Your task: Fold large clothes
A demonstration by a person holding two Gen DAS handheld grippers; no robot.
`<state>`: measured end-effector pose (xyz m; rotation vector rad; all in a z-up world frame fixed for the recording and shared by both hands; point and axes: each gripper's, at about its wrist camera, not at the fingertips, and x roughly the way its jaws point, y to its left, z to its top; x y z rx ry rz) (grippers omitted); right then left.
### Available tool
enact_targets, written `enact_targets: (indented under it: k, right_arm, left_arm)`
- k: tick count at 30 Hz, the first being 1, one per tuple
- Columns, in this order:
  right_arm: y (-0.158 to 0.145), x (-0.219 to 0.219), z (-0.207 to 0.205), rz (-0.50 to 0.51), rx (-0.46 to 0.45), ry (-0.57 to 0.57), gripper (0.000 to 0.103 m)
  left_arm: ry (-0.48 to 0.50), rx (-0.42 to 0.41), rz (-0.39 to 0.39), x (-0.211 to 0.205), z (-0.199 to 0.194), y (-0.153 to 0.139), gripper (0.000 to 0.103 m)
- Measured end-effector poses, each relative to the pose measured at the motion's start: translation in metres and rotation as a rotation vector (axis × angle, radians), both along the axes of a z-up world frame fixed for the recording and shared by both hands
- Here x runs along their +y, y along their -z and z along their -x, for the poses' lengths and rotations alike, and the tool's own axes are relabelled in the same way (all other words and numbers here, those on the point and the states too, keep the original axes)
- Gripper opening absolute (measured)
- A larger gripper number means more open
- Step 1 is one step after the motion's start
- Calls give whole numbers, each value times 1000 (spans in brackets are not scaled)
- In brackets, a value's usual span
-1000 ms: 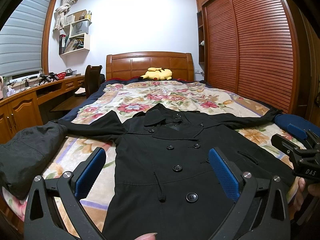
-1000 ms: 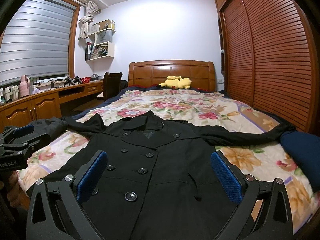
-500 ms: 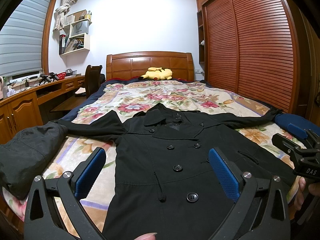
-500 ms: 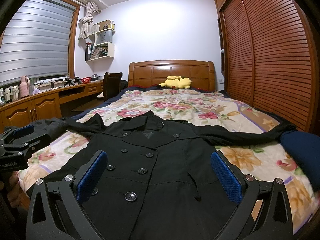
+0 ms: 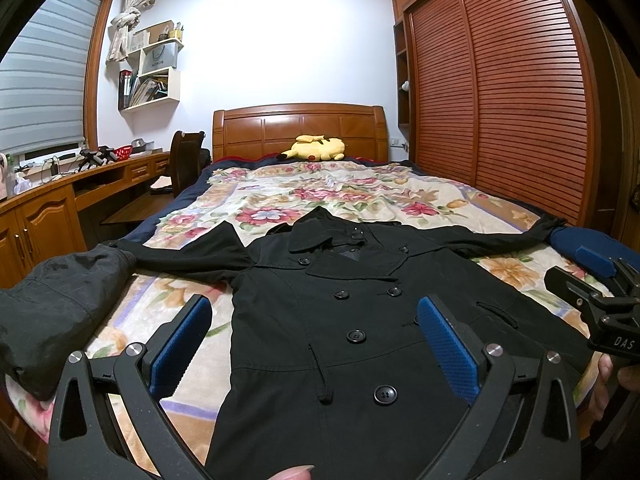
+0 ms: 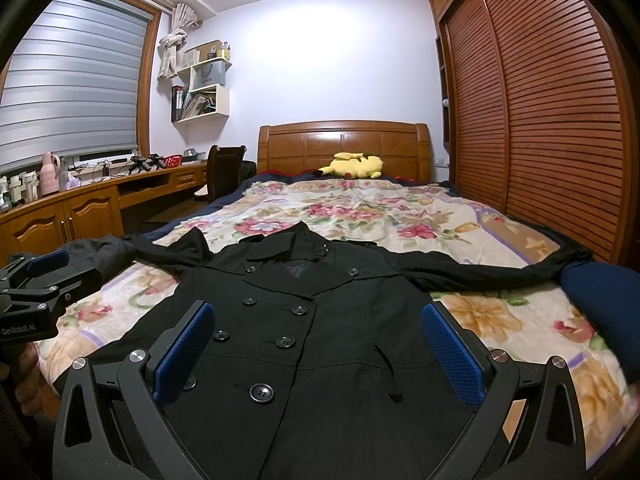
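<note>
A black double-breasted coat (image 5: 352, 320) lies flat, front up, on the floral bedspread (image 5: 304, 196), sleeves spread to both sides. It also shows in the right wrist view (image 6: 304, 320). My left gripper (image 5: 314, 340) is open and empty, held above the coat's lower front. My right gripper (image 6: 316, 348) is open and empty, also above the lower front. Each gripper shows in the other's view: the right one at the right edge (image 5: 600, 292), the left one at the left edge (image 6: 36, 280).
A dark jacket (image 5: 52, 304) lies bunched at the bed's left corner. A navy cloth (image 6: 604, 304) lies at the right edge. A yellow plush toy (image 5: 316, 148) sits by the headboard. A wooden desk (image 5: 52, 204) runs along the left, a louvred wardrobe (image 5: 500, 100) along the right.
</note>
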<state>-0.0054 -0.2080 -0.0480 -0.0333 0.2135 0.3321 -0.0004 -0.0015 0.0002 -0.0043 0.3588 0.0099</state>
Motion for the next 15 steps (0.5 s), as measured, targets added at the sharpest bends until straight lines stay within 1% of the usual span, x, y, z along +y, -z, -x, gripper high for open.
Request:
enact_targets:
  k: [15]
  right_arm:
    - [1,1,0,0,3,0,103]
  left_arm:
    - [1,2,-2,2,1,0,103]
